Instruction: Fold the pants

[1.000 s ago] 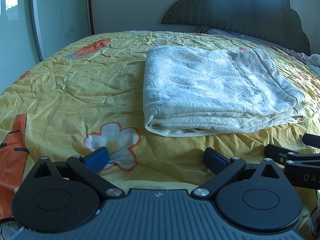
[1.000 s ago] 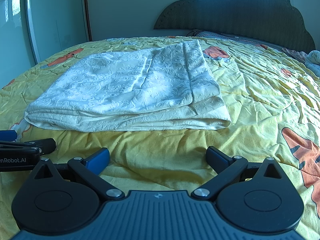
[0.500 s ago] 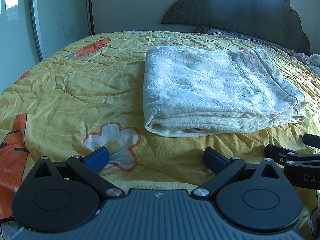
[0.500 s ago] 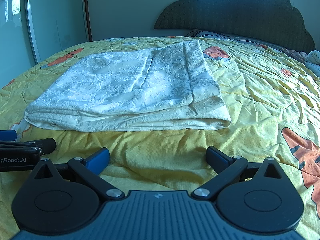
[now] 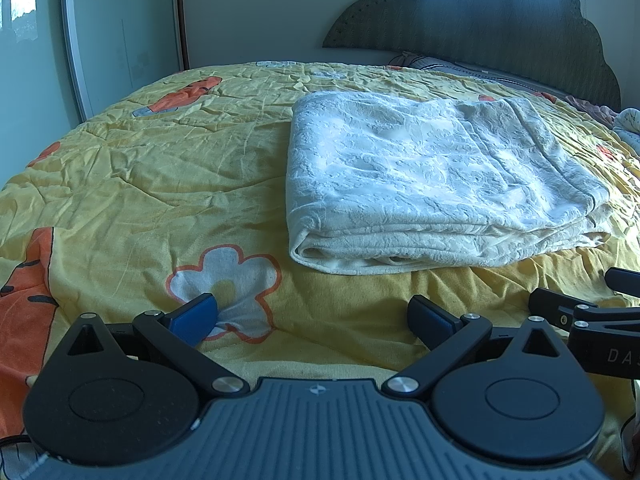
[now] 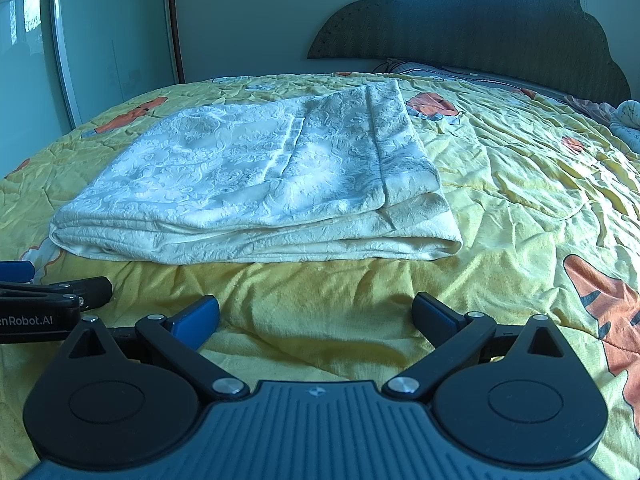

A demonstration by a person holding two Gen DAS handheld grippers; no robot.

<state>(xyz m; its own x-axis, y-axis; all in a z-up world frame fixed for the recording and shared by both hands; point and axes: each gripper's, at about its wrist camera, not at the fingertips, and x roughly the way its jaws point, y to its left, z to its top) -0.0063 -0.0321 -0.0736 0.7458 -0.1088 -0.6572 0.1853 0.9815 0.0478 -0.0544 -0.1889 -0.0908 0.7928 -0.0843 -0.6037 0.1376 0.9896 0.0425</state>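
Pants [image 5: 436, 176], folded white, lie on the yellow bed [image 5: 140, 184]; our left tool [image 5: 314, 318] and right tool [image 6: 316, 316] gape empty just short of them.

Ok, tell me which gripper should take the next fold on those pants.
Probably the right gripper: its open jaws face the pants' near edge squarely. The left gripper points at bare quilt, pants off to its right.

My left gripper [image 5: 312, 316] and right gripper [image 6: 316, 314]: black linkage arms, silver pivot screws, blue pads, ribbed grey bodies, white lettering.
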